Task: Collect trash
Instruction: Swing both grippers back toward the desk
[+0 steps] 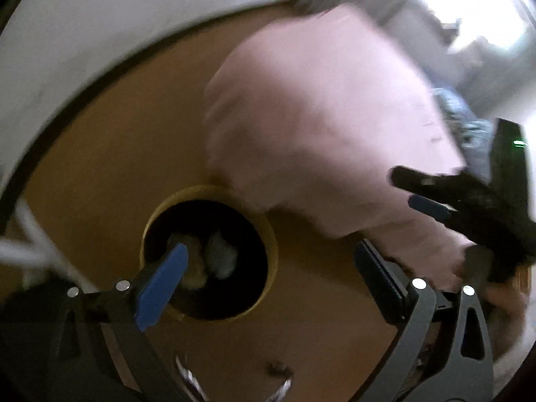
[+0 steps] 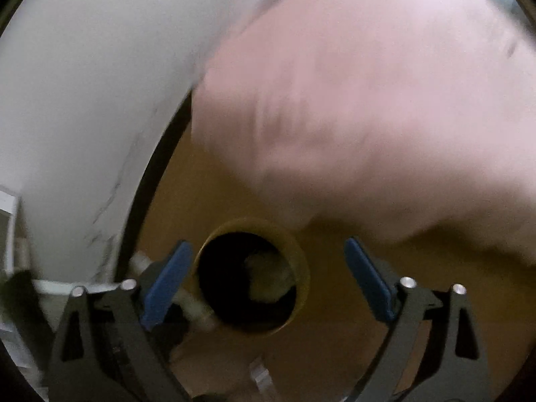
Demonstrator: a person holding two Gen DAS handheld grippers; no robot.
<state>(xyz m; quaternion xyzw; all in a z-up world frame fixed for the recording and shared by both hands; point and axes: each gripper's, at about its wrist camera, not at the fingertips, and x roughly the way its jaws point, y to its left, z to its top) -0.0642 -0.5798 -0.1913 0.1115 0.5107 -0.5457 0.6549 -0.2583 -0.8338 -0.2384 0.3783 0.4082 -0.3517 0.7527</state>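
Observation:
A round yellow-rimmed bin (image 1: 273,231) stands on the brown floor (image 1: 107,154), dark inside, with crumpled whitish and tan trash (image 1: 219,256) at its bottom. My left gripper (image 1: 271,278) is open and empty just above the bin's mouth. The right gripper's black body and blue pads (image 1: 428,206) show at the right of the left wrist view. In the right wrist view the same bin (image 2: 301,258) holds crumpled trash (image 2: 271,281). My right gripper (image 2: 268,284) is open and empty above it.
A large pink fabric mass (image 1: 328,120) lies on the floor right behind the bin and fills the upper right of the right wrist view (image 2: 368,117). A white wall (image 2: 83,100) with a dark base strip curves along the left. White pipes (image 1: 30,244) stand at the left.

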